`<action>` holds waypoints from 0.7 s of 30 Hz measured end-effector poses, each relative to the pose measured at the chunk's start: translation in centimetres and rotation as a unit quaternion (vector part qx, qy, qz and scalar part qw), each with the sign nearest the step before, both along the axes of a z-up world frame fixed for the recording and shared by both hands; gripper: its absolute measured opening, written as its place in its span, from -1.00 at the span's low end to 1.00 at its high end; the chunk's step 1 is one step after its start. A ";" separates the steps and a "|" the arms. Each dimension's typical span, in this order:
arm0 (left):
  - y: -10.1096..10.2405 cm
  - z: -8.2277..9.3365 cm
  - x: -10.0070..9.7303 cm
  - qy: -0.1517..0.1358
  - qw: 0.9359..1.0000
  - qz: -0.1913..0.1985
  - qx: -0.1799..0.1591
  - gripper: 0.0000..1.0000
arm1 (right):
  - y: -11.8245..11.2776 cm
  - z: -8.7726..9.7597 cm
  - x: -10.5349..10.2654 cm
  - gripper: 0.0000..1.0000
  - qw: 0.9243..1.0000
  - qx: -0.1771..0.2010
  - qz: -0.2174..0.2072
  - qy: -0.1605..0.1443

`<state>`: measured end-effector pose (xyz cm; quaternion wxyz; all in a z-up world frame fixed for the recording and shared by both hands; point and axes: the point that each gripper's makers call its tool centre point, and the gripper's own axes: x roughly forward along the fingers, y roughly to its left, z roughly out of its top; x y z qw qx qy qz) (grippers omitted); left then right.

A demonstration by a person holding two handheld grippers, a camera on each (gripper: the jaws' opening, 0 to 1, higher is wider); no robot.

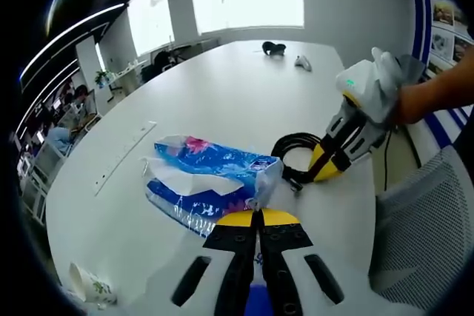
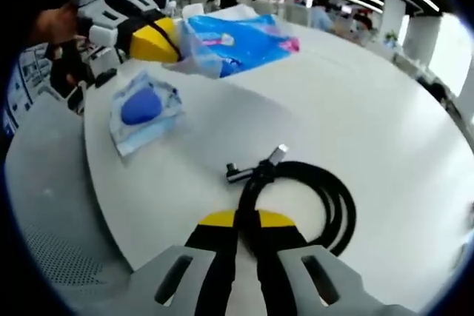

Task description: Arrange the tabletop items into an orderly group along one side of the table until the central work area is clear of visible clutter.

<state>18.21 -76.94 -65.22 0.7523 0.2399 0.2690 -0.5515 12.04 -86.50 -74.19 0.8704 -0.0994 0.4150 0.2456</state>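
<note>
Blue tissue pack (image 1: 211,183) pinched at its edge by closed left gripper (image 1: 258,216), coiled black cable (image 2: 311,197) clamped between closed right gripper (image 2: 246,218) tips, white table (image 1: 222,94).

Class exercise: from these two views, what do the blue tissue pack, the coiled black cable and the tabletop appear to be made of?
Tissue pack: thin glossy plastic film, judging by its crinkles and sheen; soft white tissue shows at the opening.
Cable: matte black rubbery sheath, bending in smooth loops, with metal-looking plugs at its ends.
Tabletop: smooth white surface, probably laminate; soft reflections.
</note>
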 end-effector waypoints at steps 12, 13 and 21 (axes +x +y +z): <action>-0.5 -0.3 -0.2 0.003 1.000 -0.005 0.000 -1.00 | -0.5 0.9 -0.1 -0.69 0.996 0.068 -0.053 0.009; -0.6 -0.3 -0.2 0.003 1.000 -0.006 0.000 -1.00 | -0.5 1.0 0.0 -0.68 0.996 0.070 -0.054 0.007; -0.9 -0.5 -0.4 0.005 1.000 -0.011 0.002 -1.00 | -0.8 3.4 1.3 -0.68 0.995 0.073 -0.060 -0.031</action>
